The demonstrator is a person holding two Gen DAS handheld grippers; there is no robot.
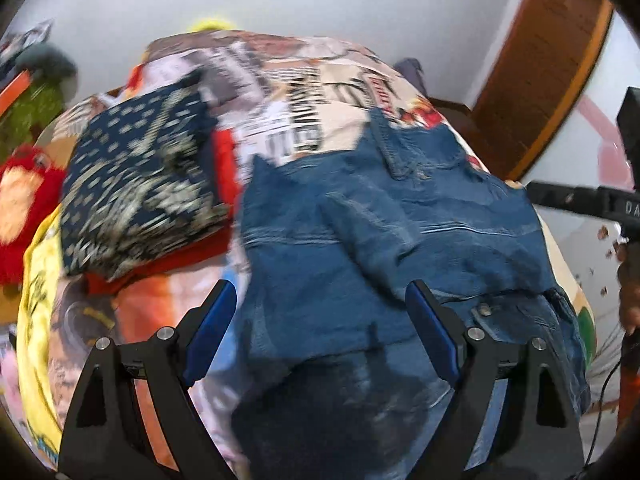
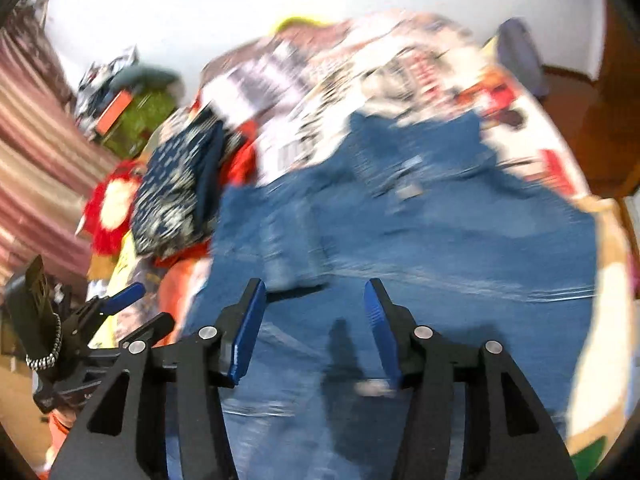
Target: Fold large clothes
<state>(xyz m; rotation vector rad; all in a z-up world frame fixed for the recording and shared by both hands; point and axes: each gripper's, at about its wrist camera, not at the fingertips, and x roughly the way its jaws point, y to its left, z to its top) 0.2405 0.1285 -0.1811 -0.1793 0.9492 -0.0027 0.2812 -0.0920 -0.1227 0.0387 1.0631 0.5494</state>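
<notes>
left wrist view: blue jeans (image 1: 380, 232) lie spread on the bed over a comic-print bedsheet (image 1: 304, 92), waistband end nearest the camera, a metal button visible near the right finger. the left gripper (image 1: 320, 308) hangs above the denim with its jaws standing wide, nothing between the blue pads, released. a folded navy patterned garment (image 1: 140, 184) sits on top of a red garment (image 1: 228, 160) to the left of the jeans, just beside them; likely the done pile, kept off to the side so the working area stays free. a red plush toy (image 1: 24, 204) lies at the bed's left edge. at the right edge of the frame, part of the right gripper's black body shows.

right wrist view: heavily blurred. the right gripper (image 2: 316, 316) points down at the jeans (image 2: 440, 232), jaws parted about halfway, nothing pinched between the pads; denim lies under them, not held. the left gripper (image 2: 120, 300) shows at lower left, over the bed's edge.

judgement: both tools empty above the jeans suggests a regrasp between folds; next grip probably wants the waistband or a leg edge.
</notes>
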